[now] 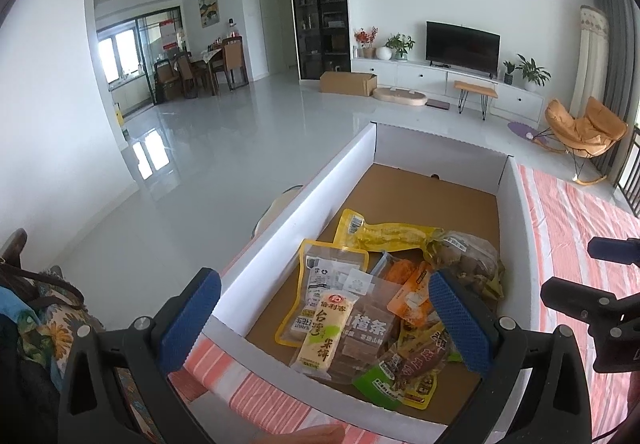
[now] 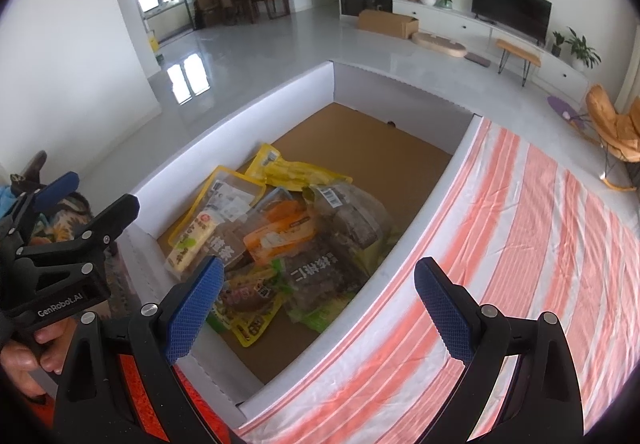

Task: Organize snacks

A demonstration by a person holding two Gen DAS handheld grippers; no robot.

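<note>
So both grippers are hanging over the white box (image 1: 294, 200), which sits on a striped pink-and-white cloth (image 2: 520, 244). That box is the landmark for everything else. All the snacks sit in a heap (image 2: 280, 236) at its near end, on the brown cardboard floor, and the far half of the floor is bare.

On top near the left wall lies a pale rice cracker packet (image 1: 326, 328) with green print, resting on a clear yellow-edged pouch (image 1: 326, 280). Behind them is a long yellow packet (image 1: 384, 234), and an orange packet (image 2: 278, 234) sits mid-pile beside a dark bag of nuts (image 2: 352, 212).

The left gripper (image 1: 324, 318) is spread wide with nothing between its blue pads; one finger is out past the box's left wall, the other over the pile. The right gripper (image 2: 318, 312) is just as wide and empty, straddling the box's right wall, one finger above the snacks and one over the cloth.

Beyond the box's far end: a shiny grey floor, a TV (image 1: 462, 44) on a low white cabinet, a cardboard carton (image 1: 348, 82), a small wooden bench (image 1: 476, 90), and an orange rocking chair (image 1: 580, 132) off to the right.
</note>
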